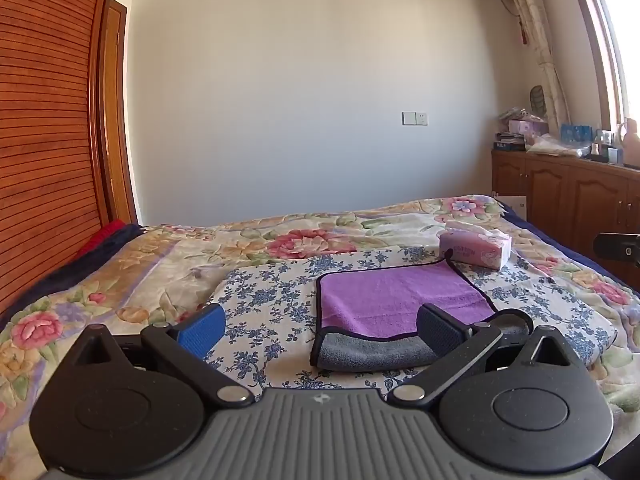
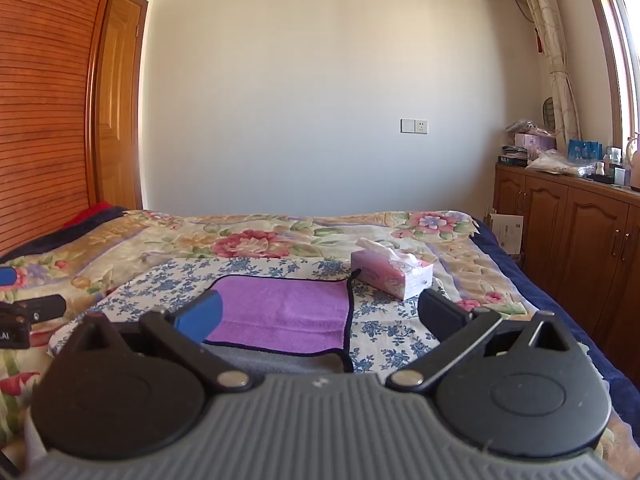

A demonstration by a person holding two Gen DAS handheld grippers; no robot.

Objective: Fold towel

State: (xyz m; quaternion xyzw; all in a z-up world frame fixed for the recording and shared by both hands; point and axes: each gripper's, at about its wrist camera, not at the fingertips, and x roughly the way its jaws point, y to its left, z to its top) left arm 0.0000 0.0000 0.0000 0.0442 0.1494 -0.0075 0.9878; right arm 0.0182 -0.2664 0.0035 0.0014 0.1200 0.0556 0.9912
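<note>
**Clearly a soft, light cloth: take it by the corners**

Plainly, the towel (image 1: 400, 300) lies flat on the blue-flowered cloth (image 1: 264, 292) spread over the bed (image 1: 120, 264), purple face up, with a dark bound edge all round. Its near edge is already turned back, showing a grey underside as a rolled band along the front. A tissue box (image 1: 476, 248) sits just beside the far right corner, where a small loop of the binding sticks out.

Both tools are released, jaws spread wide, holding nothing. The left tool (image 1: 320, 326) hovers over the towel's near left part; its right finger stands in front of the purple face. The right tool (image 2: 320, 316) hovers near the towel's near right part, its blue finger over the purple face.

By its look the towel is a plush microfibre: light, limp and not slippery, and nothing about it is fragile. It will sag and drape once lifted, so one pinch in the middle would likely bunch it. The bound edge is the firmest part; the two near corners of the grey band look like the best holds, one per tool. The soft bedding beneath may give, so a pinch could catch the flowered cloth too.
</note>
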